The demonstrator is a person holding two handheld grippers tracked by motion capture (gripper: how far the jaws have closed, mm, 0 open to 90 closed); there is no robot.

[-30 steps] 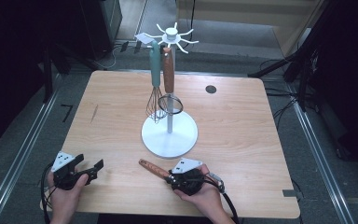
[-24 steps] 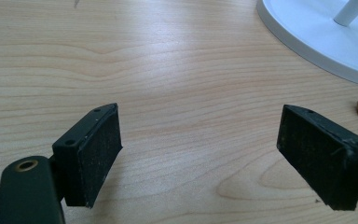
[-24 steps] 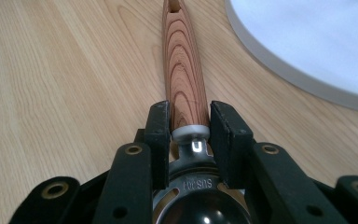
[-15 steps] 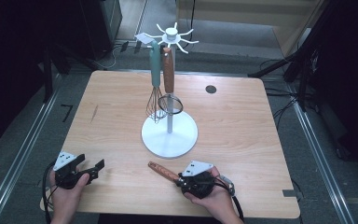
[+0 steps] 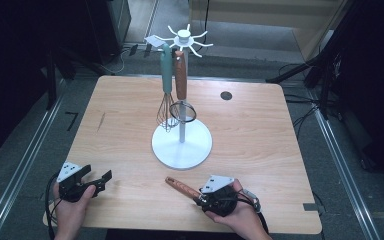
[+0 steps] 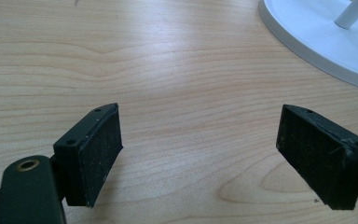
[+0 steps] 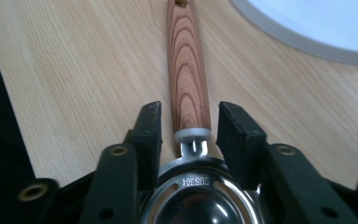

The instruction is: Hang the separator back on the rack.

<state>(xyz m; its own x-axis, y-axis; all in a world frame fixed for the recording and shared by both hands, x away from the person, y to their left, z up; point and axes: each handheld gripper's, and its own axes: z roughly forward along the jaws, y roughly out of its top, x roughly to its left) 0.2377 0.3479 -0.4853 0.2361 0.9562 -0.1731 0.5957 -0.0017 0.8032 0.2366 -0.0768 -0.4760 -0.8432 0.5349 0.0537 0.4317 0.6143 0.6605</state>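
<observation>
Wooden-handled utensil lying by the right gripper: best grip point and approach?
Grip the wooden-handled utensil at the handle's lower end, just above the grey collar. It lies flat on the table, so straddle it from above, right gripper pads on the two long sides. Jaws there have just been opening, handle between them.

Pale wood-grain table with a smooth, faintly sheened top. A spoon with a striped, polished wooden handle and a glossy steel head stamped SUS304. The stand is smooth white with a satin base. On it hang a wire whisk and a wood-handled strainer. The gripper pads are matt black, finely grained rubber.
</observation>
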